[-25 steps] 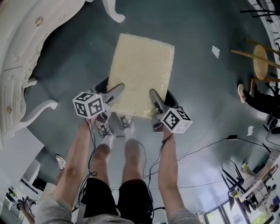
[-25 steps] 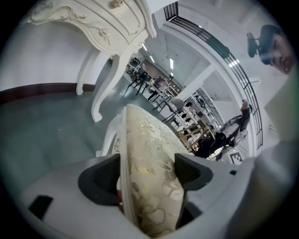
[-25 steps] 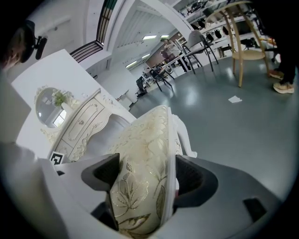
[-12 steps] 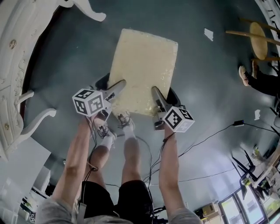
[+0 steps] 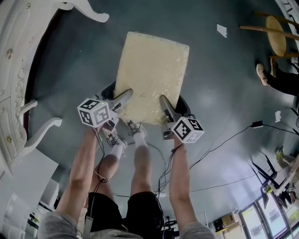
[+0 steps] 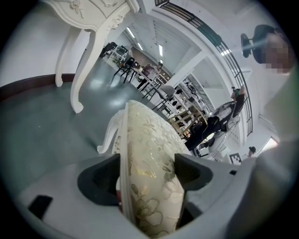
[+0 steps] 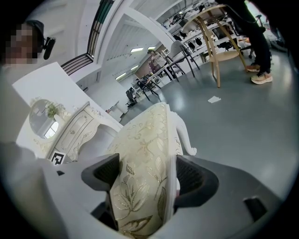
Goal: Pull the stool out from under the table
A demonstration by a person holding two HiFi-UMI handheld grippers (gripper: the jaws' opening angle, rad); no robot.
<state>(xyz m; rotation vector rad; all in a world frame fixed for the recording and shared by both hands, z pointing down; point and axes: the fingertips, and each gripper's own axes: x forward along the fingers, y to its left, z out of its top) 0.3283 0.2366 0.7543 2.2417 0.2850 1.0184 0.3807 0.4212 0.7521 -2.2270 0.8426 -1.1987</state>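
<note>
The stool (image 5: 150, 74) has a cream cushion with a gold leaf pattern and white curved legs; it stands on the grey floor, away from the white ornate table (image 5: 23, 70) at the left. My left gripper (image 5: 120, 99) is shut on the stool's near-left cushion edge (image 6: 147, 172). My right gripper (image 5: 164, 103) is shut on the near-right cushion edge (image 7: 140, 186). In the left gripper view (image 6: 148, 179) and the right gripper view (image 7: 144, 184), the jaws press the padded seat from both sides.
White table legs (image 5: 91, 13) curve down at the top left, one more (image 5: 39, 128) at the left. A wooden stool (image 5: 275, 37) and a person's shoe (image 5: 261, 72) lie at the far right. Cables (image 5: 219, 149) trail on the floor near my feet (image 5: 126, 133).
The stool, held in both grippers, has come further away from the table; the table's legs now sit higher and further left in the head view.
</note>
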